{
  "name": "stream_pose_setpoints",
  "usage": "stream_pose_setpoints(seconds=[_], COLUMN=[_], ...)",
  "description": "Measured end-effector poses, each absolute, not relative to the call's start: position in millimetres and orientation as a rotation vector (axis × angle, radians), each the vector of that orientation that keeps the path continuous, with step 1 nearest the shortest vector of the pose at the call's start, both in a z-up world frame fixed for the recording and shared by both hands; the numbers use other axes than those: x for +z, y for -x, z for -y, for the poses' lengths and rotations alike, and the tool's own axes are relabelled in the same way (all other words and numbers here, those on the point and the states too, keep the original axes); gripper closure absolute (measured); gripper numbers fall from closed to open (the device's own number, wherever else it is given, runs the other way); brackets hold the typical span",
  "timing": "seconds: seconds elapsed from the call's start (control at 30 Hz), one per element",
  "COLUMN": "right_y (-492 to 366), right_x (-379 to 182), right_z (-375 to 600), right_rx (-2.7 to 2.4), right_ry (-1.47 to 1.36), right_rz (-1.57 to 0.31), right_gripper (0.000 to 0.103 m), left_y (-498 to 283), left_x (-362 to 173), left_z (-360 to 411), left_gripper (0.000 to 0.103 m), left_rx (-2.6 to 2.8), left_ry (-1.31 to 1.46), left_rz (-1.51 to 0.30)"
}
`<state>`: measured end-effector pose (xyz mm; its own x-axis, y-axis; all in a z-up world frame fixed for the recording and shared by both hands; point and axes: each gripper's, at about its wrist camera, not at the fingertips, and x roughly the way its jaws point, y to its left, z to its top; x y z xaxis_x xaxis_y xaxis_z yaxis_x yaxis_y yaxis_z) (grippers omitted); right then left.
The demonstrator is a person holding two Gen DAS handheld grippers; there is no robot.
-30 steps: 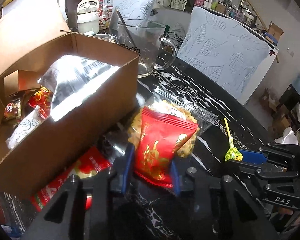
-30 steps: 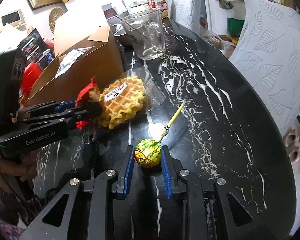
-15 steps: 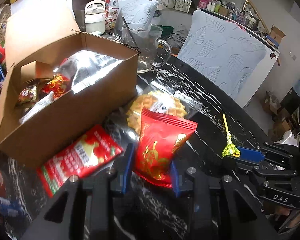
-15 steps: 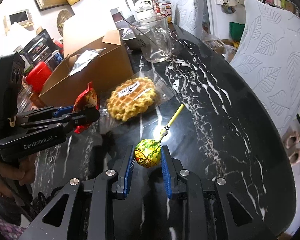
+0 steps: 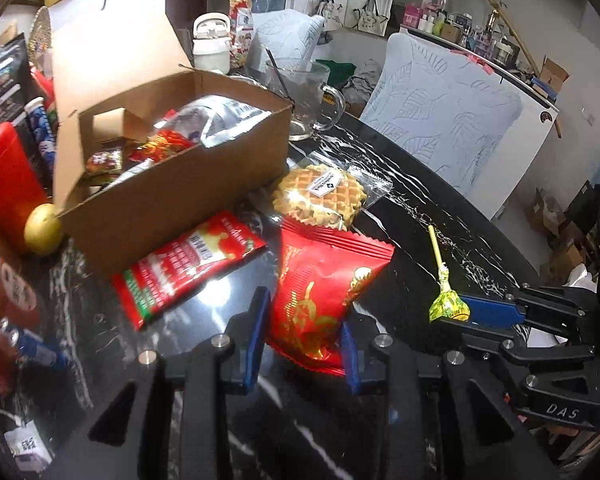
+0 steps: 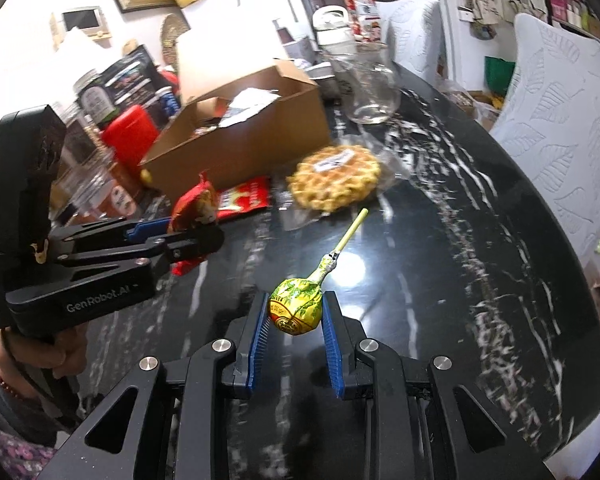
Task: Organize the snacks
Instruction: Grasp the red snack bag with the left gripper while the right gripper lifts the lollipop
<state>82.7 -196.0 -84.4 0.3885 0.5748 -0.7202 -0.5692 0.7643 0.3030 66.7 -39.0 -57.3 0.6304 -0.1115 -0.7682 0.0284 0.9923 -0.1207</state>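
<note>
My left gripper [image 5: 302, 322] is shut on a red snack packet [image 5: 324, 288] and holds it above the black marble table [image 5: 440, 208]; it also shows in the right wrist view [image 6: 192, 216]. My right gripper [image 6: 294, 318] is shut on the head of a green-yellow lollipop [image 6: 296, 308], stick pointing away; it also shows in the left wrist view [image 5: 448, 306]. An open cardboard box [image 5: 172, 184] holding several snacks stands at the left. A bagged waffle [image 5: 320, 196] and a flat red packet [image 5: 188, 264] lie beside the box.
A glass mug [image 5: 304, 100] stands behind the box. A red container [image 5: 4, 184], a yellow round fruit [image 5: 42, 228] and bottles crowd the left side. White leaf-patterned chairs [image 5: 452, 120] stand beyond the table's right edge.
Both grippers have lifted and pulled back from the box with their snacks. The flat red packet and the waffle are now uncovered on the table.
</note>
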Motion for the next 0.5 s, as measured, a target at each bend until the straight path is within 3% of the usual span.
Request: stream_pose_setpoints(seconds=[0.5], right_y=[-65.9], right_x=[-32.8], right_z=[142.9], right_rx=[0.875], right_ry=[0.048], right_rz=[-0.786], right_gripper=[0.077], left_y=[-30.9], left_x=[0.3], left_z=[-2.6], left_gripper=[0.071], left_rx=[0.015], left_ry=[0.081], left_rz=[-0.759])
